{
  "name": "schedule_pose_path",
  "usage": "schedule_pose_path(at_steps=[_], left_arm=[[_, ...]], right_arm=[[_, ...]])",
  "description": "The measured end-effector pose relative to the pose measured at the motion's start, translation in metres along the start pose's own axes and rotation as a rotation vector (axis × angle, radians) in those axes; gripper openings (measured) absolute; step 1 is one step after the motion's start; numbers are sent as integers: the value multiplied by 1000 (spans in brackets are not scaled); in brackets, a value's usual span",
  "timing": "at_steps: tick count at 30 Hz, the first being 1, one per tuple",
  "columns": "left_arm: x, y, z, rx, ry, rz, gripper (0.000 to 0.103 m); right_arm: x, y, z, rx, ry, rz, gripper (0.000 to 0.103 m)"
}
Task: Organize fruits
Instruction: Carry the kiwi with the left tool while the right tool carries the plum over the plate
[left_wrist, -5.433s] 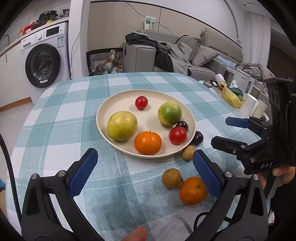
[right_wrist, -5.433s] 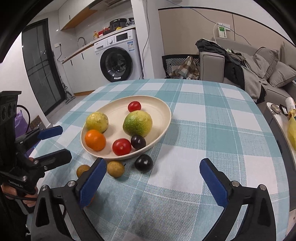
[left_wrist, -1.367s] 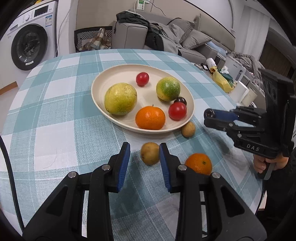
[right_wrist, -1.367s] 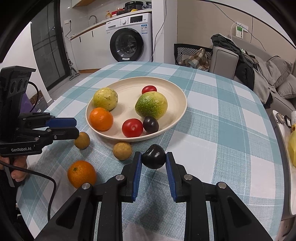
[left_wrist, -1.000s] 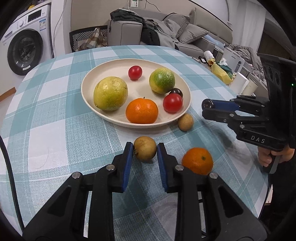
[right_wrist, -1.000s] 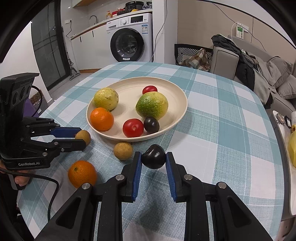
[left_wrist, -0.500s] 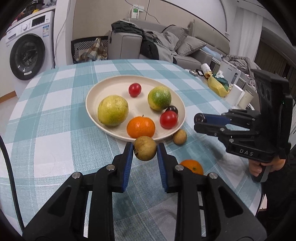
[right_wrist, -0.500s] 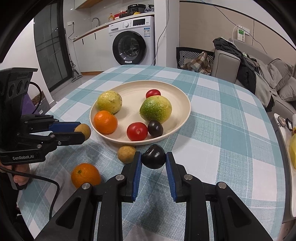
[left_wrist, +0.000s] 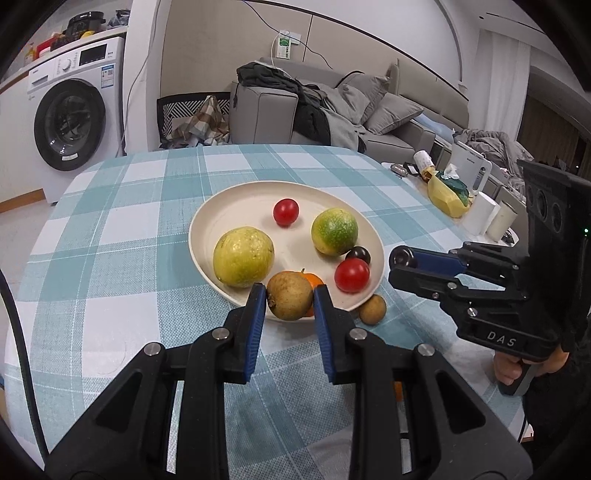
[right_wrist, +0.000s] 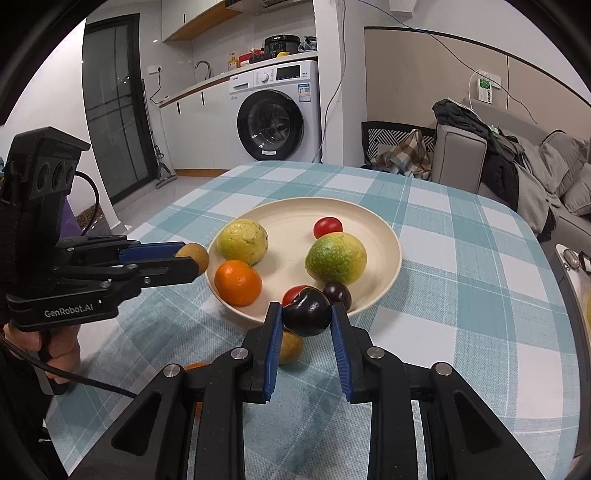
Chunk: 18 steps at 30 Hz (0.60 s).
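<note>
Table (left_wrist: 122, 206): round top under a teal-and-white checked cloth.
Plate (left_wrist: 236, 199): cream, shallow, at table centre; it holds a yellow-green fruit (left_wrist: 243, 256), a green fruit (left_wrist: 334, 231), an orange (right_wrist: 237, 282), two red tomatoes and a small dark fruit.
Left gripper (left_wrist: 290, 301): blue pads clenched on a brown longan (left_wrist: 290, 300), held clear of the cloth at the plate's near rim.
Right gripper (right_wrist: 306, 312): pads clamped on a dark plum (right_wrist: 306, 312), raised above the cloth just before the plate's near edge.
Loose longan (left_wrist: 372, 309): on the cloth, just beside the plate's rim.
Loose orange (right_wrist: 195, 366): on the cloth, mostly hidden behind the right gripper.
</note>
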<state>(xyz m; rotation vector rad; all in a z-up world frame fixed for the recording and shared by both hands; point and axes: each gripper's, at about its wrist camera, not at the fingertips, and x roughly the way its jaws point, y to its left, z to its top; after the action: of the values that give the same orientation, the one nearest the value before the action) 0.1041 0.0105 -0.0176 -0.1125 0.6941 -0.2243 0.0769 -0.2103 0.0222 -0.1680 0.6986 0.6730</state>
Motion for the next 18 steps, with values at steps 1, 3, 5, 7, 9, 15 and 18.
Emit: schedule_pose_path(at_steps=[1, 3, 5, 7, 9, 15, 18], left_arm=[[2, 0, 1, 2, 0, 6, 24], [4, 1, 2, 2, -5, 14, 24], [6, 3, 2, -5, -7, 19, 24], [8, 6, 3, -12, -8, 25, 24], [10, 9, 4, -17, -12, 33, 24], [16, 16, 6, -31, -7, 46, 24], [19, 17, 6, -34, 0, 47, 24]], right_arm=[[1, 0, 0, 4, -8, 3, 27], [3, 0, 1, 10, -12, 6, 27], [5, 0, 2, 10, -12, 5, 27], [5, 0, 4, 17, -21, 11, 27], [6, 1, 6, 18, -21, 15, 27], [17, 6, 13, 14, -6, 21, 27], [24, 7, 14, 14, 11, 25, 27]])
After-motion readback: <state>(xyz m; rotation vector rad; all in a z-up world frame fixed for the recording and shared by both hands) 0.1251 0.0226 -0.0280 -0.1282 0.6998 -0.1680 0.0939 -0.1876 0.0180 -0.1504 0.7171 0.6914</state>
